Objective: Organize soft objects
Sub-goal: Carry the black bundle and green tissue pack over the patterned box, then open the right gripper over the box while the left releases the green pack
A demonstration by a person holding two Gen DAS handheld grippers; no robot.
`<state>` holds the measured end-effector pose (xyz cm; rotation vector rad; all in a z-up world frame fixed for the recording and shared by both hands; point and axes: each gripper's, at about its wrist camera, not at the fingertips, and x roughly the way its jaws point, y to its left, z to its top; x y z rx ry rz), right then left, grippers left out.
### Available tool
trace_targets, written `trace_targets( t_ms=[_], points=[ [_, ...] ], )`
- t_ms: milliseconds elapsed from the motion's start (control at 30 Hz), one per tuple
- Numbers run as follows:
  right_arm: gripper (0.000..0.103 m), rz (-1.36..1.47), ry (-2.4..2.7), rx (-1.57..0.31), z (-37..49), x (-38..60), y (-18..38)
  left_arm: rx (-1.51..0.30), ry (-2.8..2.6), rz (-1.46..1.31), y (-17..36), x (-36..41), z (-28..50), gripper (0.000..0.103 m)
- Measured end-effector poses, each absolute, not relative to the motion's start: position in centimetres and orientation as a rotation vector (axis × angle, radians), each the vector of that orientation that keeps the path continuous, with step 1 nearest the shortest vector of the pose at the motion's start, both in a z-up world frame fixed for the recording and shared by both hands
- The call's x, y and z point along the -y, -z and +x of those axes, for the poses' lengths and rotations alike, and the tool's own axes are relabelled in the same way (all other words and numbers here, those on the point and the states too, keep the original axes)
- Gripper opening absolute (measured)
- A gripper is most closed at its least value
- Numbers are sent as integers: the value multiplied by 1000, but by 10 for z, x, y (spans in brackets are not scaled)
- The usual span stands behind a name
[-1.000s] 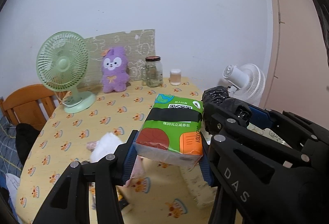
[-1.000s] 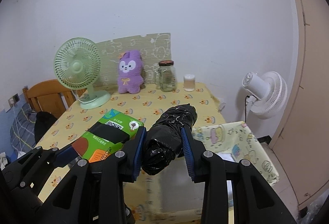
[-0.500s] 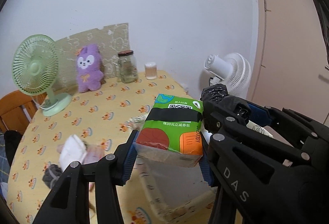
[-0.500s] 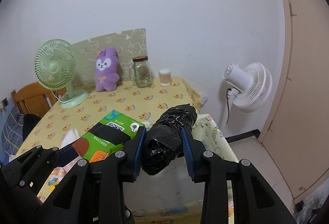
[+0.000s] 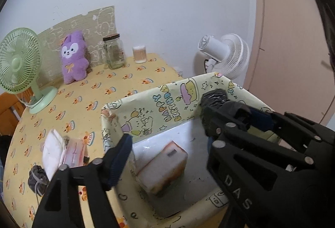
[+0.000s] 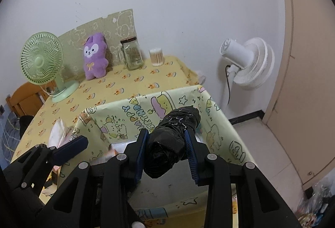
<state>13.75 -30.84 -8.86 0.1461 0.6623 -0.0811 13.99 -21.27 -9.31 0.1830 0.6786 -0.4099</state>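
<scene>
Left gripper (image 5: 167, 142) over the open fabric storage box (image 5: 146, 102), jaws opening, nothing pressed between the pads. Tissue pack (image 5: 162, 167) below them inside the box, tilted on the white floor, apparently clear of both fingers, though blur leaves it unsure whether it has settled. Right gripper (image 6: 166, 152) just beside it, also above the box, pads clamped narrowly on a black plastic-wrapped roll (image 6: 173, 142) jutting forward past the fingertips toward the box's far wall.

Left of the box on the yellow patterned tablecloth (image 5: 83, 100): a white folded cloth (image 5: 52, 150) against a pink patterned packet (image 5: 75, 152), and nearer the camera a small dark grey drawstring pouch (image 5: 37, 179). Beyond the box, along the wall: a purple plush rabbit (image 5: 73, 58), a glass jar (image 5: 114, 51), a small tub of cotton swabs (image 5: 139, 54). Far left of the box, a green desk fan (image 5: 18, 60); right of the box, off the table, a white fan (image 5: 226, 56).
</scene>
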Motion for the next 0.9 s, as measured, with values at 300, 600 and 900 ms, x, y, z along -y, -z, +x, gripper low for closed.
trace_targets(
  t_ms=[300,600,900],
  points=[
    [55,161,83,-701,140,303,90,-689,455,224,93,205,149,84],
    [81,172,67,-669,136,293,74,-710,429,163,78,194,143,85],
    [92,140,97,-592,115,276,40,-617,362,153,46,173,123,99]
  ],
)
